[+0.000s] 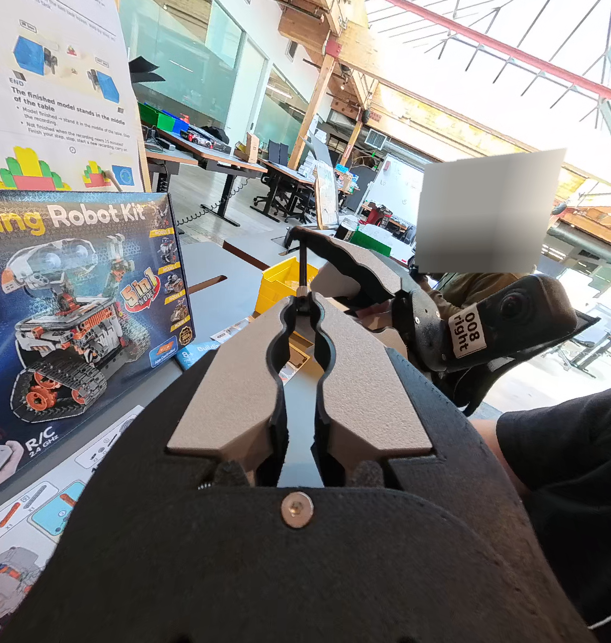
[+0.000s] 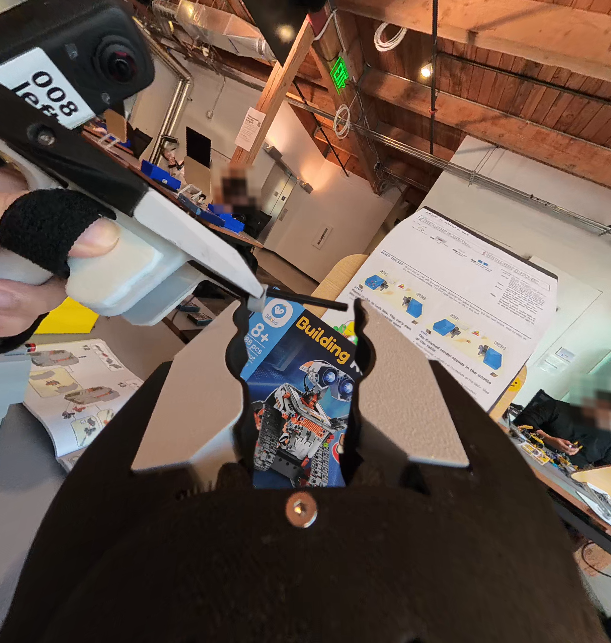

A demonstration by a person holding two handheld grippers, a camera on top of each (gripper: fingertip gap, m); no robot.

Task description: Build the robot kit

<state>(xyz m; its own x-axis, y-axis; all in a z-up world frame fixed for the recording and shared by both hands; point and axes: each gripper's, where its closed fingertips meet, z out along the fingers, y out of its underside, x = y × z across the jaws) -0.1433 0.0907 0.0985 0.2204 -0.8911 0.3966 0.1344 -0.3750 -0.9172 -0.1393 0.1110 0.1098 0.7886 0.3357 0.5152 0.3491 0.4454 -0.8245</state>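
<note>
The left hand-held gripper (image 1: 303, 302) is closed on a thin black rod (image 1: 302, 267) with a small grey piece at its gripped end, pinched right at the fingertips. In the left wrist view the rod stands almost straight up from the tips, its long axis near vertical, its far end reaching the underside of the right hand-held gripper (image 1: 331, 243), which hangs just above. In the right wrist view the same rod (image 2: 307, 300) lies nearly level, running from the left gripper's tip rightward across the gap between the right hand-held gripper (image 2: 298, 309) and its spread fingers, which hold nothing. Behind stands a blue kit box (image 1: 81, 302) upright on the bench (image 1: 213, 275), with a yellow bin (image 1: 279, 282) beyond and an open manual (image 2: 74, 389) lying flat.
</note>
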